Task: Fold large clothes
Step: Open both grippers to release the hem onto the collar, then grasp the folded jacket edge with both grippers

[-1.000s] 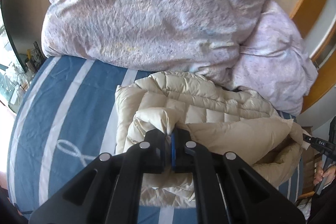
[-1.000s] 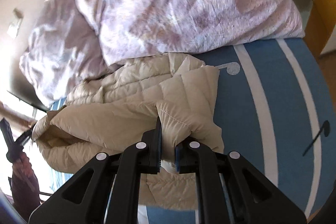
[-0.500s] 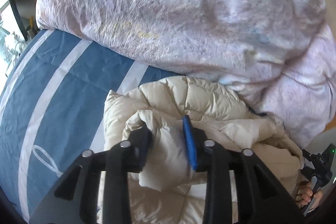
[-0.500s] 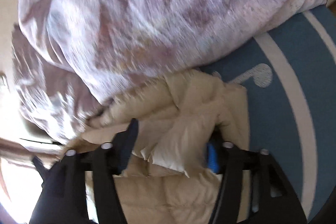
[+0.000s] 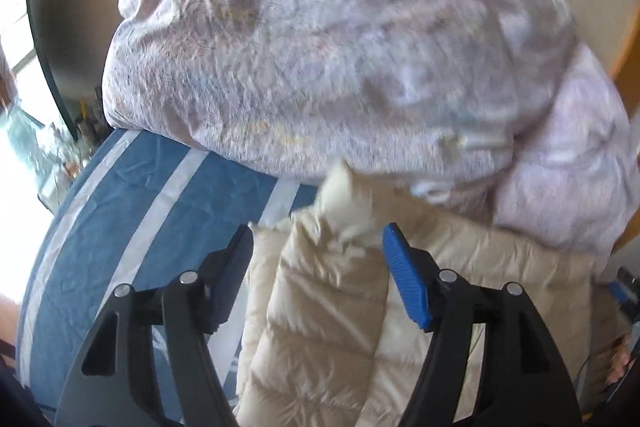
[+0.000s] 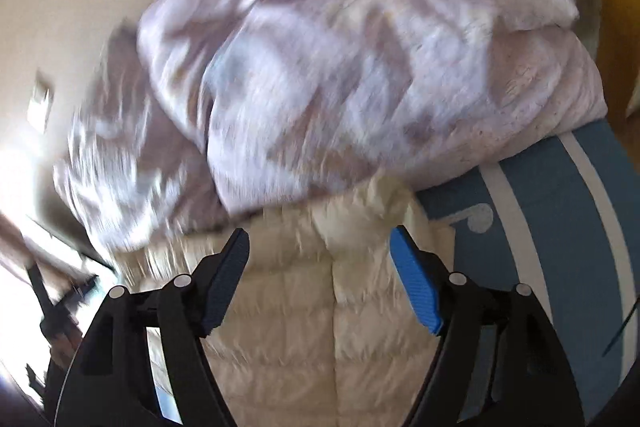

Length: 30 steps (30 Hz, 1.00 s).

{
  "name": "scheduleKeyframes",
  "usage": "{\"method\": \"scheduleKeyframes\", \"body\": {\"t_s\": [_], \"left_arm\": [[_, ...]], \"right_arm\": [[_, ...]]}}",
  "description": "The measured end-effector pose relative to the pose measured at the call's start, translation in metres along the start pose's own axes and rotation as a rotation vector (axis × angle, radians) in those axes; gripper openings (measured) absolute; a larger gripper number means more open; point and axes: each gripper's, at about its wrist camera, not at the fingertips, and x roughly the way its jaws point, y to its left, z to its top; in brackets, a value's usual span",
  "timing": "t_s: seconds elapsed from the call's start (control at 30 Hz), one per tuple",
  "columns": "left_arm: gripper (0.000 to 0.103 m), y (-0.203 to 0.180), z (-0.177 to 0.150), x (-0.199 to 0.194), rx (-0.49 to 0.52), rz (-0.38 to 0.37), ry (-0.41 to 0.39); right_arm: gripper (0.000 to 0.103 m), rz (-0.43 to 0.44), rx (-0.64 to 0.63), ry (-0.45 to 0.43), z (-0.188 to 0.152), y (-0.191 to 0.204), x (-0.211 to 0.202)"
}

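Observation:
A cream quilted down jacket [image 5: 332, 311] lies folded on a blue bed cover with white stripes [image 5: 132, 211]. My left gripper [image 5: 318, 247] hangs over the jacket's far left part, its jaws opening wide; a fold of the jacket sits between the blue pads [image 5: 404, 287], which do not press on it. In the right wrist view the same jacket [image 6: 320, 315] lies under my right gripper [image 6: 320, 251], whose jaws are also opening, with quilted cloth loose between them. Both views are blurred by motion.
A big crumpled lilac duvet [image 5: 332, 47] is piled right behind the jacket, its edge overlapping the jacket's far end [image 6: 340, 87]. The bed cover [image 6: 560, 227] shows a white music-note print. A person's hand [image 5: 618, 367] appears at the right edge.
Both grippers were shut on folds of the jacket; both have opened and let the cloth go. The jacket now lies flatter, and both cameras have swung toward the duvet.

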Motion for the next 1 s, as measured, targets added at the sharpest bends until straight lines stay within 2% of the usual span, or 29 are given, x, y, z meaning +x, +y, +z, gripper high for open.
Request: {"method": "scheduleKeyframes", "body": {"t_s": [0.13,0.27,0.43,0.7,1.0], "left_arm": [[0.067,-0.014,-0.032,0.014,0.03,0.009,0.015],[0.067,-0.028,-0.048,0.038,0.048,0.049,0.021],[0.067,-0.037,-0.059,0.066,0.109,0.157,0.001],[0.072,-0.035,-0.062,0.097,0.142,0.191,0.023],[0.08,-0.023,-0.062,0.117,0.109,0.164,0.03]], "right_arm": [[0.058,-0.086,-0.128,0.043,-0.03,0.019,0.028],[0.056,-0.216,-0.203,0.007,-0.043,0.026,0.056],[0.056,-0.324,-0.241,0.004,-0.049,0.024,0.088],[0.058,-0.377,-0.25,0.024,-0.056,0.017,0.122],[0.063,-0.377,-0.254,-0.011,-0.062,0.01,0.143]]}}
